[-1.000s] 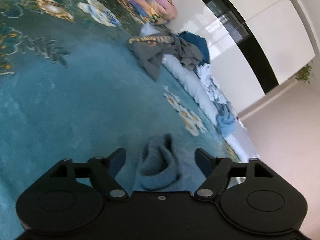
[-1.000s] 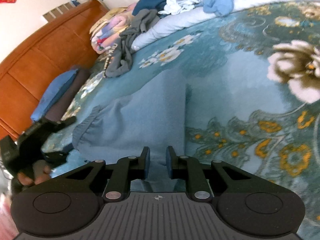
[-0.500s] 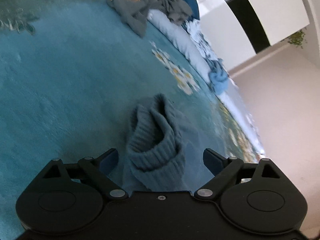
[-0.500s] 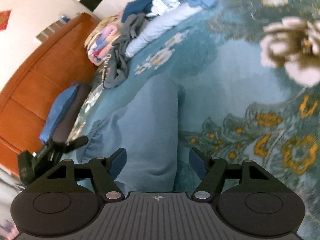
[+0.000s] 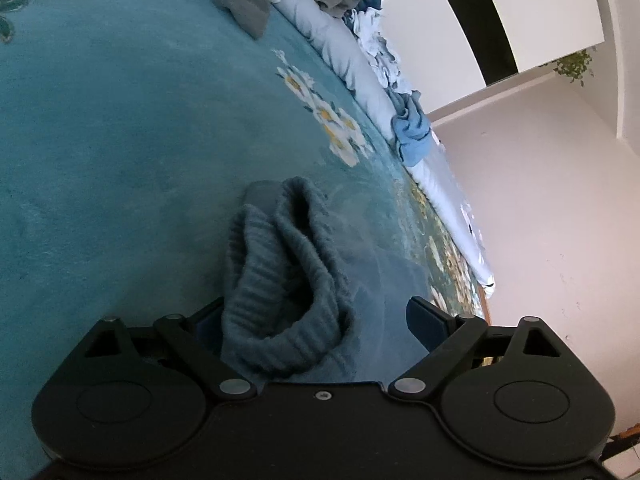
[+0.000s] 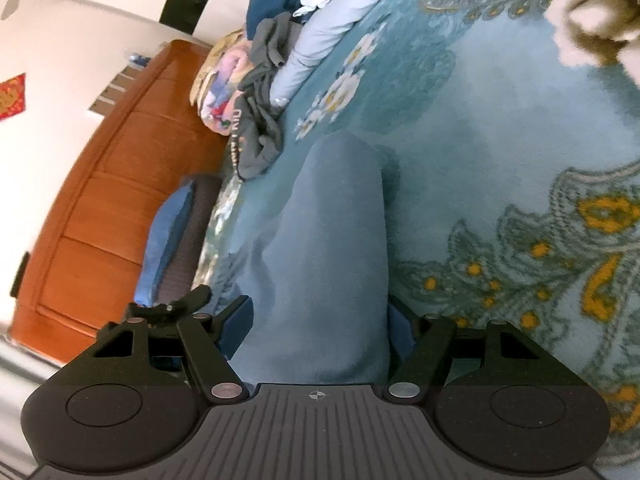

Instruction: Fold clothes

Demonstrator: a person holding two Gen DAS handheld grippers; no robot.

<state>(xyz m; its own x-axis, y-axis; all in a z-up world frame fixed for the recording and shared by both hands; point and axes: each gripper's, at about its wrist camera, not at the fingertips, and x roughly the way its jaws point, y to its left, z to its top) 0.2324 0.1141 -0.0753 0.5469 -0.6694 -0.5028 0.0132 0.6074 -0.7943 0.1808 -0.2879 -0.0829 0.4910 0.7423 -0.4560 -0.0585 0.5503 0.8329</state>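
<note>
The left gripper (image 5: 314, 318) has its jaws spread wide, and the ribbed cuff (image 5: 280, 280) of a blue-grey sweater sits between them; it hides the left finger's tip, so contact there cannot be told, while the right finger stands clear of it. Nothing is clamped. The right gripper (image 6: 320, 322) is also released, its jaws apart on either side of a folded blue-grey sweater panel (image 6: 332, 248) that runs away from it across the bed; the fabric fills the gap between the fingers, yet they do not pinch it.

The sweater lies on a teal floral bedspread (image 5: 100, 140), near both cameras. Farther off, toward the head of the bed, a crumpled grey garment (image 6: 256, 136) lies beside a pale blue bolster (image 6: 320, 44), with a colourful folded quilt (image 6: 218, 84) beyond it. A small light blue cloth (image 5: 412, 132) rests on the bolster. At the left stands the wooden headboard (image 6: 100, 208), with a blue pillow (image 6: 168, 236) against it.
</note>
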